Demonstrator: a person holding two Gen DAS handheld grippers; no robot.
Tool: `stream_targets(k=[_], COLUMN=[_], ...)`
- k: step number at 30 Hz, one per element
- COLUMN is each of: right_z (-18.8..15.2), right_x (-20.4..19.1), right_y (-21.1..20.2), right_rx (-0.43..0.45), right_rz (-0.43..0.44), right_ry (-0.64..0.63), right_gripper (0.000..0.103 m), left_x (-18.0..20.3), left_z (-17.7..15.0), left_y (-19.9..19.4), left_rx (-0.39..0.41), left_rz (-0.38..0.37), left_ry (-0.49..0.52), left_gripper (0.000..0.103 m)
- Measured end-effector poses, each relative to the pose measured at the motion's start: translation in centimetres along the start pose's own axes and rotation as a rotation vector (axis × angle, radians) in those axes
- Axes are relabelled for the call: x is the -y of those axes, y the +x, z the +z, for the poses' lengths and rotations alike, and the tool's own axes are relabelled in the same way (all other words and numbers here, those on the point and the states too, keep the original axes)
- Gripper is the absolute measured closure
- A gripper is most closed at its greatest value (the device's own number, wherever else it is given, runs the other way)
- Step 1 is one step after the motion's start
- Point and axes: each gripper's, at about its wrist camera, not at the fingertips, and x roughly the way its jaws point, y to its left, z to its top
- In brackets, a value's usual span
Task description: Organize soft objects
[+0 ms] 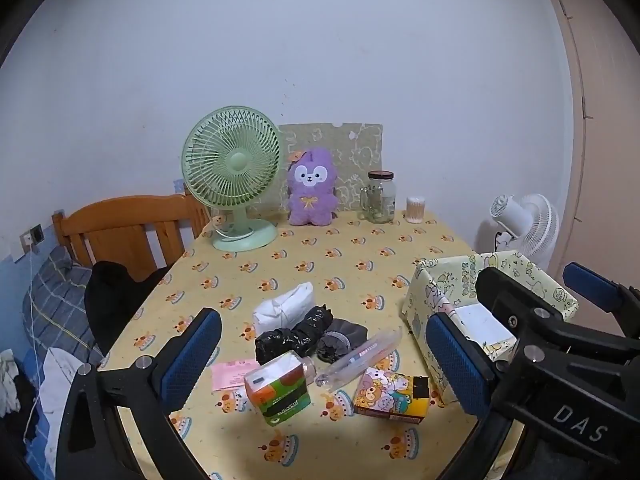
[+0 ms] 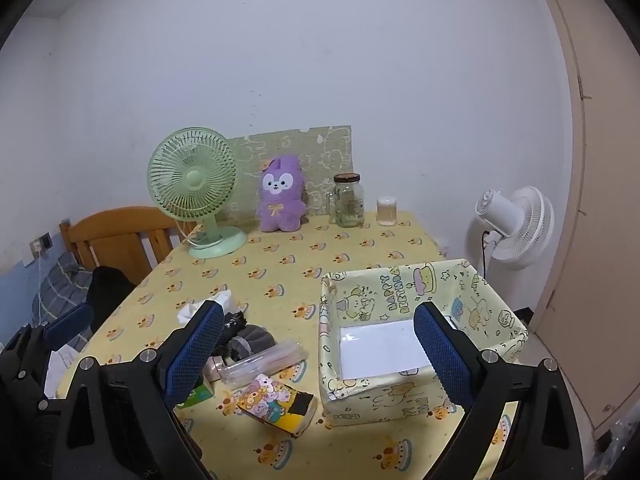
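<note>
We note both the left gripper (image 1: 320, 360) and right gripper (image 2: 320, 350) spread wide and empty above the yellow tablecloth (image 1: 320, 256), the soft white tissue pack (image 1: 282, 307), crumpled black plastic bag (image 1: 294, 338) and grey sock (image 1: 344, 334) clustered just left of the open patterned paper-covered box (image 2: 400, 394).

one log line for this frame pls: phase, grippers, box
phase: pre-grasp | left gripper: open, empty | right gripper: open, empty | patterned box: no soft items inside | soft pile: on table, untouched
</note>
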Motion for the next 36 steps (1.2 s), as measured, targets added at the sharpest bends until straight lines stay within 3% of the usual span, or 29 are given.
stream_targets(k=[14,36], right_z=[0.1,0.1], right_x=[-0.5,-1.2], right_y=[-0.1,-0.7], right_rx=[0.017,0.042], right_rz=[-0.021,-0.012], right_ry=[-0.001,-0.02], right_gripper=[0.006,0.006], left_x=[-0.5,-0.8], left_z=[-0.2,0.1], left_y=[0.4,-0.3], left_rx=[-0.02,0.004], left_rz=[-0.038,0.012], left_ry=[-0.028,-0.025], left_gripper=[0.005,0.009])
